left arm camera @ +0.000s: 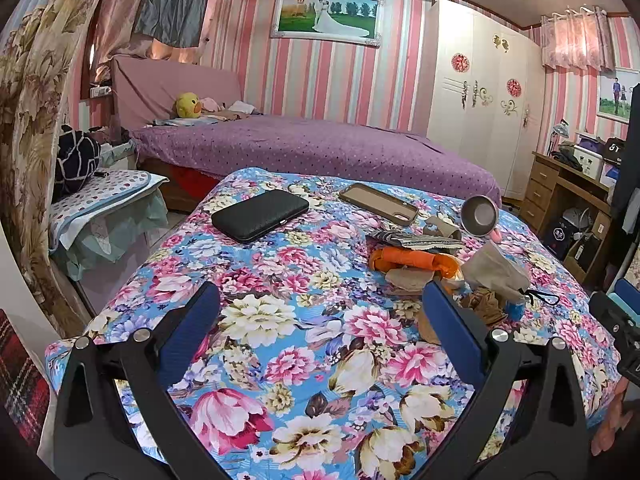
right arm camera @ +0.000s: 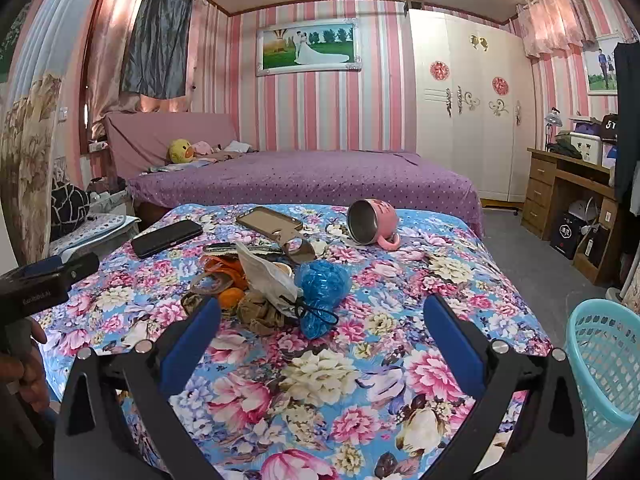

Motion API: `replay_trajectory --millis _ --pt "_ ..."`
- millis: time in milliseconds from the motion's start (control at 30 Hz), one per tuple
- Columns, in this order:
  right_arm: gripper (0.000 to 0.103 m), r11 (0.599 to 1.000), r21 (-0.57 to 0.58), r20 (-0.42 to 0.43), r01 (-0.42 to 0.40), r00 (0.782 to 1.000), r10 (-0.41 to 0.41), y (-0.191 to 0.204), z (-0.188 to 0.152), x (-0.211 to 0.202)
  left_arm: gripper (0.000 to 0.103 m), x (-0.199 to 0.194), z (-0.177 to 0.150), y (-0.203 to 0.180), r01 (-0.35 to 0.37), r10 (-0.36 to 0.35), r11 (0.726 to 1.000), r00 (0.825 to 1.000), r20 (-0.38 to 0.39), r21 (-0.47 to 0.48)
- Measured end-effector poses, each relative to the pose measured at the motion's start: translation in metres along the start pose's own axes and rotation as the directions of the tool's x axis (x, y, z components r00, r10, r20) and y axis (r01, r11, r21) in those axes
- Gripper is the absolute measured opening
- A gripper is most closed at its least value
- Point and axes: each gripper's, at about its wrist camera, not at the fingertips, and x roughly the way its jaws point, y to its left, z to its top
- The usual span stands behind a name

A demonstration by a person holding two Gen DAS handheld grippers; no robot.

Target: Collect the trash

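Clearly nothing is held yet: the left gripper (left arm camera: 320,320) and right gripper (right arm camera: 322,324) both hover with jaws spread wide and empty above the floral-covered worktop (right arm camera: 360,380). The trash pile (right arm camera: 272,284), a jumble of orange wrapper, crumpled paper and a blue plastic bag (right arm camera: 322,286), sits near the worktop's middle, just ahead of the right gripper. A turquoise basket (right arm camera: 608,360) stands beside the worktop's right edge, probably to receive it. The toppled pink mug (right arm camera: 374,222) and black case (left arm camera: 260,214) lie apart from the pile.
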Motion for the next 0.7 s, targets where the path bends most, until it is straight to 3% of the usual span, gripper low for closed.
replay_trajectory --millis 700 --pt "0.099 1.000 0.001 -0.010 0.004 1.000 -0.004 0.0025 -0.0001 0.0041 0.098 0.0001 -0.0001 -0.0004 -0.003 0.003 1.000 1.000 0.000 0.006"
